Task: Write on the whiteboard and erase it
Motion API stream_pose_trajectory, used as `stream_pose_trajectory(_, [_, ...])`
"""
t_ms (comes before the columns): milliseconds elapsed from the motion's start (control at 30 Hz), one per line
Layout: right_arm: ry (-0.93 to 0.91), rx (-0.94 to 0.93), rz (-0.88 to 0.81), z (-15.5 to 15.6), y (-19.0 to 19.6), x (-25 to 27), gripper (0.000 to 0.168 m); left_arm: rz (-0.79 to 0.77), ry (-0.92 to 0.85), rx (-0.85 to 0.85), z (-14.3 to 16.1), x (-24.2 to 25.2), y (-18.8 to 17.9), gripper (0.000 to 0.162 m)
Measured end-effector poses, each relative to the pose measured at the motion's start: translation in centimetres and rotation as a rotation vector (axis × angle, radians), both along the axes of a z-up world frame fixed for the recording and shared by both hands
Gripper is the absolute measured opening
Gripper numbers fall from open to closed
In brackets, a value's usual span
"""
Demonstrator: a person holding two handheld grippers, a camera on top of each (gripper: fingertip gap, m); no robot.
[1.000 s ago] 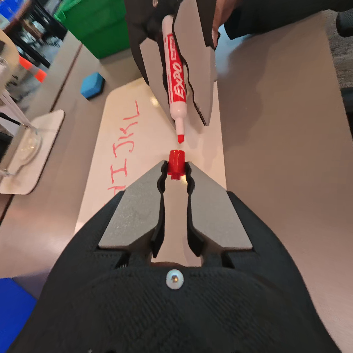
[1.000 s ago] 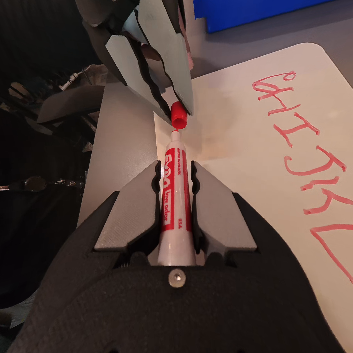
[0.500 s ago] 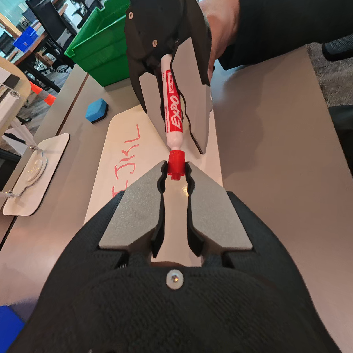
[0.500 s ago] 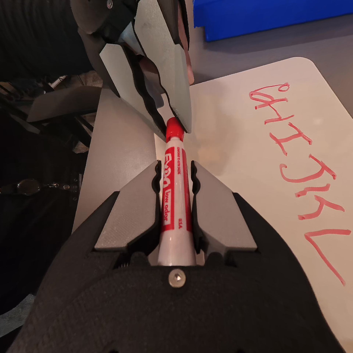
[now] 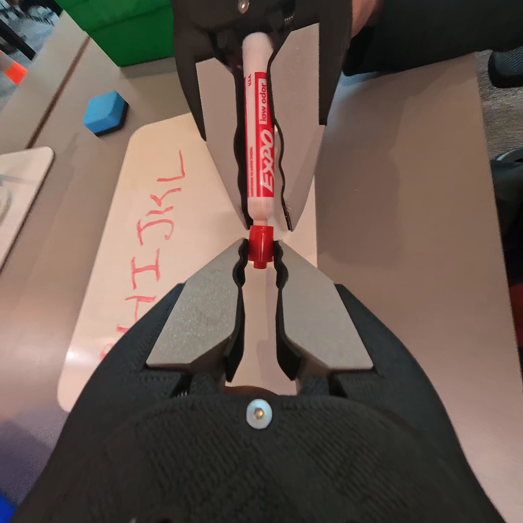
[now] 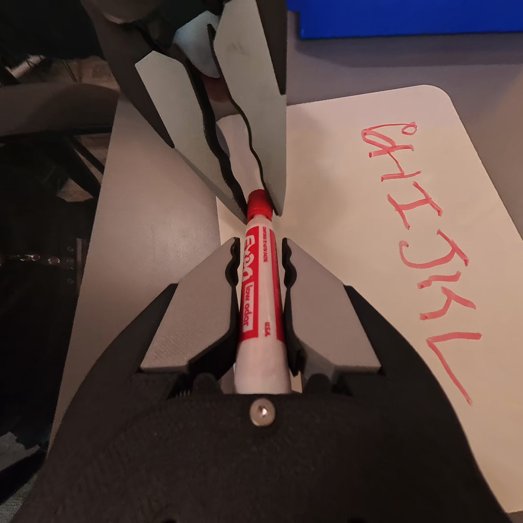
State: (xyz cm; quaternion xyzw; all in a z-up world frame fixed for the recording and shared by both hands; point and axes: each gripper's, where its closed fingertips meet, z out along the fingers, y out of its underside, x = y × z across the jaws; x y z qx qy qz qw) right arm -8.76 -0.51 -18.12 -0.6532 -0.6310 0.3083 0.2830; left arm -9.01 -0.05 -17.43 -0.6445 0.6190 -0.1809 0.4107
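Note:
My left gripper is shut on the red marker cap. My right gripper is shut on the white and red marker by its barrel. The marker's tip sits inside the cap, so the two grippers meet nose to nose above the white whiteboard. The board lies flat on the table and bears red handwritten letters. The marker and the right gripper also show in the left wrist view. A blue eraser lies on the table beyond the board's far left corner.
A green bin stands at the back of the tan table. A second pale board lies at the left. A blue box sits behind the whiteboard in the right wrist view. A person's dark sleeve holds the right gripper. My left and right fingertips are right by each other. The blue eraser is about 30 centimetres from both grippers' fingertips.
The marker tip was apart from the cap one second ago. The two grippers came together and the tip went into the cap, which now sits pushed on.

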Motion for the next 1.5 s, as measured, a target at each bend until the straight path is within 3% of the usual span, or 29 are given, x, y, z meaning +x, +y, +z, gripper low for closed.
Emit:
stream_pose_trajectory(133, [-0.039, 0.075, 0.010, -0.4, 0.0, -0.1, 0.028, 0.020, 0.053, -0.081, -1.1, 0.3, -0.3, 0.015])
stream_pose_trajectory(267, [-0.039, 0.037, 0.002, -0.5, 0.0, 0.0, 0.027, 0.030, 0.153, 0.033, -1.9, 0.9, -0.1, 0.015])
stream_pose_trajectory(500, [-0.013, -0.053, -0.018, -0.3, 0.4, 0.9, 0.028, 0.060, -0.008, 0.125, -0.7, 1.2, 0.7, 0.015])
stream_pose_trajectory(700, [0.085, -0.293, -0.048, 0.5, 0.2, 0.4, 0.028, 0.045, -0.047, 0.229, 0.2, 1.0, 0.6, 0.015])
stream_pose_trajectory(1000, [-0.075, -0.080, -0.049, -1.6, 0.4, 0.6, 0.027, 0.021, 0.069, 0.271, -1.6, 0.8, 0.6, 0.015])
stream_pose_trajectory(1500, [-0.080, -0.010, -0.016, -1.6, -0.1, 0.3, 0.027, -0.013, 0.057, 0.168, -1.8, 0.8, 0.0, 0.013])
